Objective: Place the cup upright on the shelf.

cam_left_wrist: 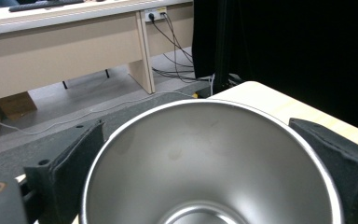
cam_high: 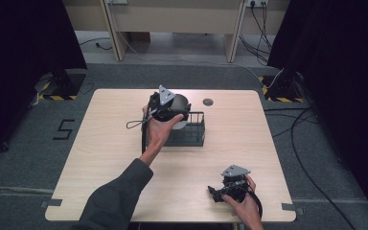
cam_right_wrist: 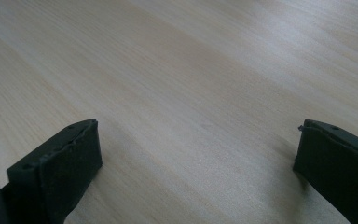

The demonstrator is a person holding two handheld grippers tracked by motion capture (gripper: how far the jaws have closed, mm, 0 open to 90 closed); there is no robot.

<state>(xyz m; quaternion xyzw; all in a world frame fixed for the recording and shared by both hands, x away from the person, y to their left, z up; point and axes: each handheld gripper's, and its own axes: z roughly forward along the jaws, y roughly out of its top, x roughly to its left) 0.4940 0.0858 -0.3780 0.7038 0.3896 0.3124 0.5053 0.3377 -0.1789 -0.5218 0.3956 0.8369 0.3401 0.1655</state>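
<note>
The left gripper holds a steel bowl above the black wire rack at the middle of the worktop, its fingers spread wide against the bowl's outer wall on either side. The bowl looks stiff, fairly light and smooth, so it could probably slip or twist in a loose grip; squeezing across the wall just under the rim, as here, seems the soundest hold. The bowl is empty inside, and the visible part of the rack holds nothing. The right gripper rests low at the near right of the worktop, fingers wide apart and holding nothing.
</note>
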